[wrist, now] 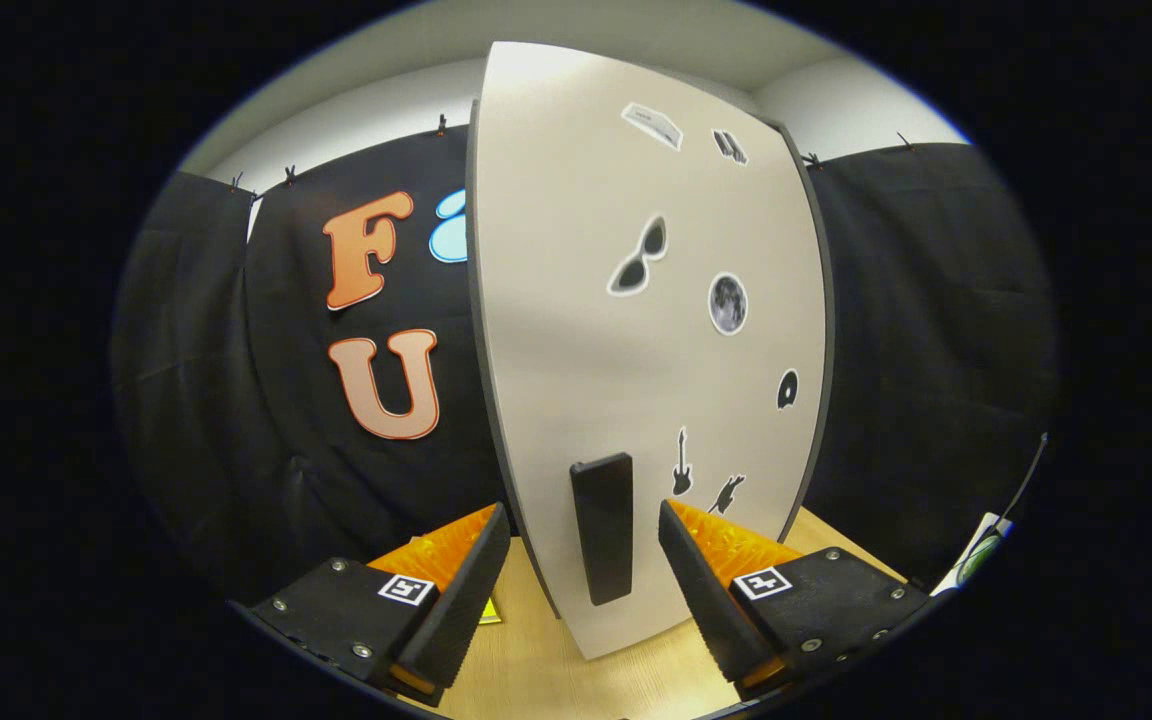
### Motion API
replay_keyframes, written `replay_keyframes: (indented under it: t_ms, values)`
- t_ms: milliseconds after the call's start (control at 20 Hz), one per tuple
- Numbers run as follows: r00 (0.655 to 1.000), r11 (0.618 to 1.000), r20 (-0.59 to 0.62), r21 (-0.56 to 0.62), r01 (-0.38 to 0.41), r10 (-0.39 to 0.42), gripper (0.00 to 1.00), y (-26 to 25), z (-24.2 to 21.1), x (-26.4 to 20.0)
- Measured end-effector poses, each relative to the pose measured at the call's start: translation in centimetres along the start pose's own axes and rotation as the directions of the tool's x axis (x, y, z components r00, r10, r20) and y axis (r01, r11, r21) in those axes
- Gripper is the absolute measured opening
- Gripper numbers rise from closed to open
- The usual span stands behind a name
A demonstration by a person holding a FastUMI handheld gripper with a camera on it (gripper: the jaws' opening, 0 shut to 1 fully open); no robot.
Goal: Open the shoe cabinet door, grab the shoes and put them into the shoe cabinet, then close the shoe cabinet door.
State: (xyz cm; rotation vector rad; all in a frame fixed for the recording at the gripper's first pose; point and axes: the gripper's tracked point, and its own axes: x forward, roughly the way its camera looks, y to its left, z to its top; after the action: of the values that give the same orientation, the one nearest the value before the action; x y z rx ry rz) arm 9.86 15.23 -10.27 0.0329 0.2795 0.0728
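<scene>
Gripper (pixel 584 560) spread wide, both fingers clear of the dark handle (pixel 602 540), which sits in the gap between them, nothing pinched. Handle is upright, low on the pale cabinet door (pixel 576 300). Door rises straight ahead beyond the fingers, swung edge-on, stickers (pixel 727 303) scattered on its face. Light wood surface (pixel 536 670) under the fingers.

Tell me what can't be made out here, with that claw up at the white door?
- Cabinet inside: hidden behind the white door, gripper view.
- Door's upper edge: cut off at the picture's rim.
- Stickers on the door: too small to make out fully.
- Handle: it sits between the open claw fingers; whether they touch it is unclear.
- Object beyond the right finger: cut off, unidentifiable.
</scene>
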Motion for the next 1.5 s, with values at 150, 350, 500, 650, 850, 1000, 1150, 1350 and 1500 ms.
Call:
replay_keyframes:
  t_ms: [150,350,500,650,850,1000,1150,1350,1500]
  values:
    - [1.000,1.000,0.021,-0.009,-0.019,0.019,0.93,0.4,1.9,-1.7]
    - [0.998,0.999,0.050,-0.022,-0.031,0.032,0.93,0.9,4.0,-3.9]
    - [0.997,0.999,0.069,-0.014,-0.034,0.035,0.93,1.1,4.9,-5.0]
    - [0.996,0.999,0.086,-0.020,-0.033,0.035,0.93,1.2,5.4,-5.6]
    - [0.995,0.999,0.089,-0.029,-0.036,0.039,0.93,1.5,5.5,-6.0]
    - [0.995,0.999,0.092,-0.035,-0.037,0.040,0.93,1.5,5.6,-6.1]
    - [0.995,0.998,0.090,-0.041,-0.037,0.041,0.93,1.7,5.6,-6.2]
    - [0.995,0.998,0.093,-0.041,-0.044,0.047,0.93,1.6,5.8,-6.2]
    - [0.995,0.998,0.093,-0.045,-0.043,0.047,0.93,1.7,5.9,-6.4]
